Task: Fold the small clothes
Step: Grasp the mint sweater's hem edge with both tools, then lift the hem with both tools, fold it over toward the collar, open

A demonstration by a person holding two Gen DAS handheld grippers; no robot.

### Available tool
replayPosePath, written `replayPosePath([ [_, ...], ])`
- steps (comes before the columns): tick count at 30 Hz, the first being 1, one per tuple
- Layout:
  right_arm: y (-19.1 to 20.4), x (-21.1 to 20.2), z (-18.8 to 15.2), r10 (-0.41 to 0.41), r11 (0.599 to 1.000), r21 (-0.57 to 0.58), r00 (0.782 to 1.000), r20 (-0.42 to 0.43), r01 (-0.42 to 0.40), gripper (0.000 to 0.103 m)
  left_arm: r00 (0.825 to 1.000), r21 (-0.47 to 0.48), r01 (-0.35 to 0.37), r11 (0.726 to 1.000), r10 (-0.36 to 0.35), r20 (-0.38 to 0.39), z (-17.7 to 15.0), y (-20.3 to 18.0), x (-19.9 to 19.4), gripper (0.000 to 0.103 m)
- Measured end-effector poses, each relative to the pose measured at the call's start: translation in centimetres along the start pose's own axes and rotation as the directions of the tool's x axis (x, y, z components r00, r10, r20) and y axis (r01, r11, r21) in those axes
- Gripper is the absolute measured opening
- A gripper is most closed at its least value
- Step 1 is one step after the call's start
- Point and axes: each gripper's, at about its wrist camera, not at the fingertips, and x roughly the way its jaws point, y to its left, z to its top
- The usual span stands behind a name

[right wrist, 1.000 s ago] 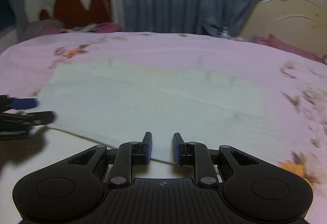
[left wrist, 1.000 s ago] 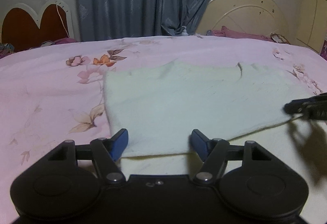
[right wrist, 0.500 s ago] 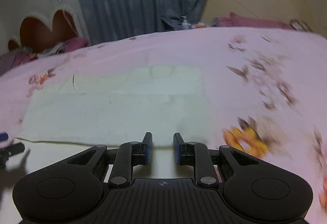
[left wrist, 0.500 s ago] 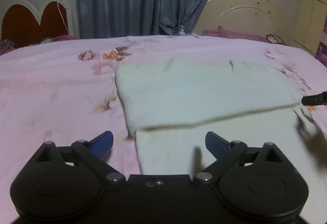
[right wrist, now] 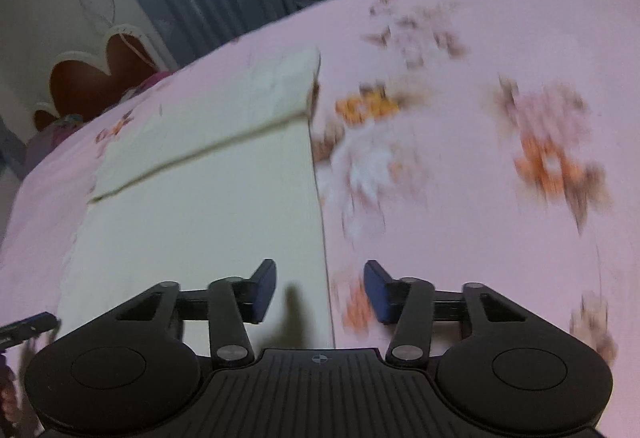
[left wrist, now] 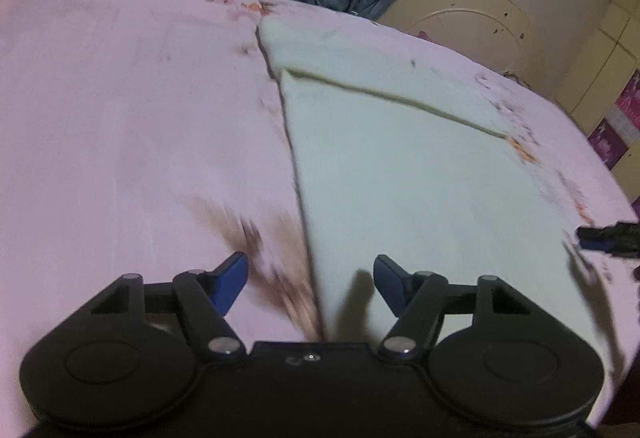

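My left fingers point(left wrist: 311, 280), just narrowing, and right fingers point(right wrist: 320, 288), just widening, stand apart and empty, straddling opposite side edges of the folded cream cloth point(left wrist: 400, 166) on the pink floral bedsheet point(right wrist: 460, 198), whose bare room spreads toward nine o'clock in the left view and three o'clock in the right.

left hand-held gripper point(left wrist: 311, 280): jaws just narrowed, nothing between | cream cloth point(left wrist: 400, 174): apparently folded | pink bedsheet point(left wrist: 120, 118)

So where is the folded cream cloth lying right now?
The cream cloth lies flat on the pink floral bedspread: its left edge runs between the left tongs, its right edge between the right tongs.
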Motion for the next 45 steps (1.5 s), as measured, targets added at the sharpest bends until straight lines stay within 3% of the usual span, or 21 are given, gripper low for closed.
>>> replayPosePath([
  [8,-2.9,-4.1,-6.7,0.148,0.985,0.099,0.987,-0.061,-0.142,0.048,0.997,-0.101,0.072,0.992,-0.075,-0.024,-5.4,-1.7,-3.6,0.065],
  [12,-4.0,-5.2,-9.2,0.266,0.951,0.185,0.960,-0.090,-0.246,0.048,0.994,-0.194,0.107,0.975,-0.112,-0.014,-7.6,-1.5,-4.8,0.061],
  [15,-3.9,-5.8,-10.6,0.317,0.934,0.203,0.944,-0.090,-0.294,0.048,0.987,-0.260,0.155,0.953,-0.161,0.001,-8.5,-1.1,-5.0,0.058],
  [20,-3.8,-5.5,-11.4,0.400,0.896,0.245,0.912,-0.088,-0.370,0.047,0.964,-0.379,0.257,0.889,-0.261,0.041,-9.2,0.1,-4.0,0.056],
  [21,-3.8,-5.4,-11.2,0.409,0.892,0.248,0.908,-0.089,-0.378,0.038,0.963,-0.388,0.262,0.884,-0.266,0.044,-9.2,0.1,-3.7,0.054],
  [22,-3.9,-5.1,-11.2,0.419,0.886,0.261,0.903,-0.092,-0.384,0.026,0.963,-0.388,0.263,0.883,-0.267,0.045,-9.1,0.1,-3.5,0.049],
  [23,-4.0,-4.8,-11.2,0.424,0.881,0.273,0.901,-0.095,-0.386,0.023,0.965,-0.380,0.256,0.889,-0.260,0.043,-9.1,0.0,-3.4,0.038],
  [24,-4.1,-4.6,-11.3,0.426,0.880,0.274,0.899,-0.099,-0.387,0.013,0.970,-0.362,0.236,0.902,-0.240,0.035,-9.1,-0.2,-3.3,0.001],
  [25,-3.9,-4.6,-11.3,0.419,0.887,0.258,0.902,-0.104,-0.382,0.004,0.973,-0.345,0.225,0.911,-0.225,0.039,-9.0,-0.5,-3.5,0.004],
  [27,-3.8,-5.7,-11.3,0.430,0.885,0.227,0.900,-0.068,-0.406,0.004,0.968,-0.328,0.250,0.911,-0.229,0.102,-9.4,-0.7,-4.6,0.003],
  [29,-4.1,-6.8,-11.3,0.450,0.875,0.215,0.892,-0.028,-0.435,0.004,0.984,-0.301,0.178,0.937,-0.165,0.069,-9.6,-0.9,-4.5,0.003],
  [30,-4.1,-6.7,-11.2,0.426,0.890,0.199,0.904,-0.043,-0.410,0.004,0.989,-0.293,0.149,0.944,-0.144,0.038,-9.8,-0.9,-3.9,0.004],
  [32,-3.9,-5.4,-11.3,0.359,0.927,0.157,0.925,-0.122,-0.340,0.004,0.988,-0.319,0.155,0.935,-0.147,0.047,-9.9,-0.7,-3.5,0.003],
  [34,-3.9,-5.6,-10.7,0.374,0.921,0.155,0.922,-0.103,-0.356,0.004,0.984,-0.338,0.176,0.925,-0.152,0.096,-9.3,-0.8,-4.1,0.003],
  [38,-2.6,-8.0,-7.1,0.418,0.904,0.096,0.908,0.008,-0.417,0.004,0.956,-0.356,0.254,0.899,-0.177,0.234,-6.6,-0.9,-5.9,0.003],
  [45,1.0,-8.2,3.4,0.442,0.894,0.002,0.883,0.159,-0.448,0.003,0.904,-0.304,0.341,0.890,-0.221,0.366,4.0,-1.9,-4.3,0.003],
])
